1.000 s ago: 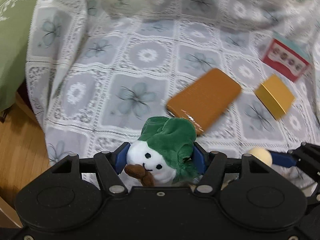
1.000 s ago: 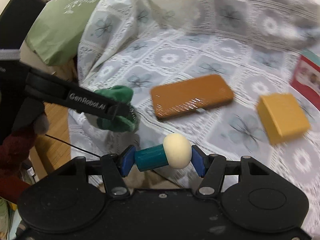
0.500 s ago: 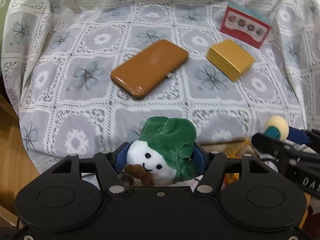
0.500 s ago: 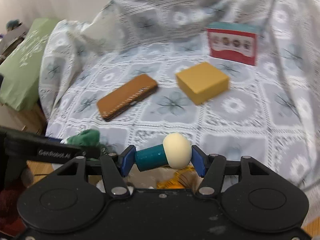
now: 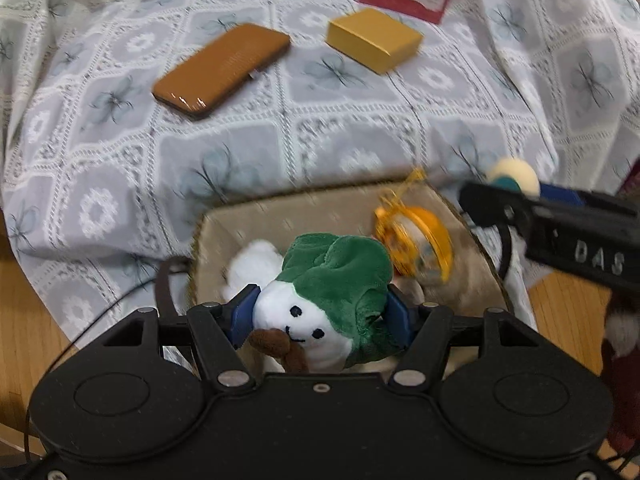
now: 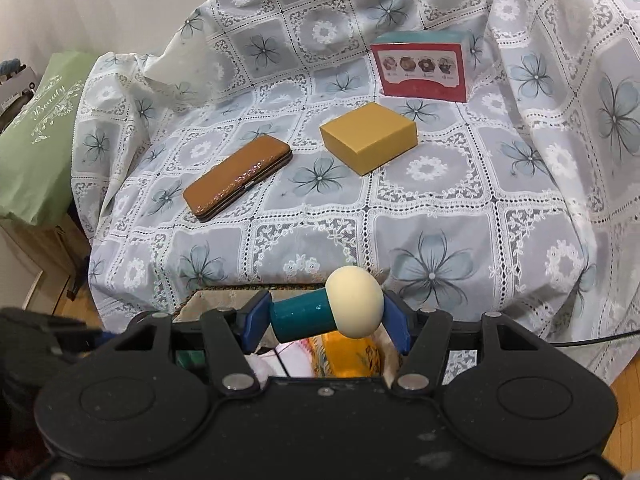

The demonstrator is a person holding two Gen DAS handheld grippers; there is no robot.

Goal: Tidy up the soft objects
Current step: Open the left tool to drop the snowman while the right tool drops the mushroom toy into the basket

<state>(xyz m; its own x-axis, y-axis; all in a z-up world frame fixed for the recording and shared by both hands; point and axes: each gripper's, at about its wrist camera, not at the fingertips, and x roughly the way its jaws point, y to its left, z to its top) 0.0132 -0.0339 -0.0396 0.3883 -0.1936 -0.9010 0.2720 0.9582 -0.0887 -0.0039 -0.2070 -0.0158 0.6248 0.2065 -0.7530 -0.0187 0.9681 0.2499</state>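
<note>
My left tongs [image 5: 320, 314] squeeze a soft snowman toy [image 5: 316, 312]. It has a white face with two dot eyes, a little smile, a floppy green hat and a brown bit under its chin. Its face looks back at my camera and its hat tips toward 1 o'clock. It hangs over a tan basket [image 5: 472, 240] at the front edge of the sofa. Inside the basket I see a white fluffy toy [image 5: 252, 264] at 10 o'clock from the snowman and a gold round thing [image 5: 416, 244] at 2 o'clock.

My right tongs [image 6: 324, 316] pinch a mushroom-shaped toy [image 6: 328, 312]. It has a teal stem and a cream cap. It lies sideways, stem toward 9 o'clock and cap toward 3 o'clock, over the same basket.

A second ago both toys were over the flowery cover [image 6: 440, 216] on the left side. Now the basket sits under them, and the brown case [image 6: 240, 176], yellow box [image 6: 368, 136] and red box [image 6: 420, 72] sit farther away, up at 12 o'clock.
</note>
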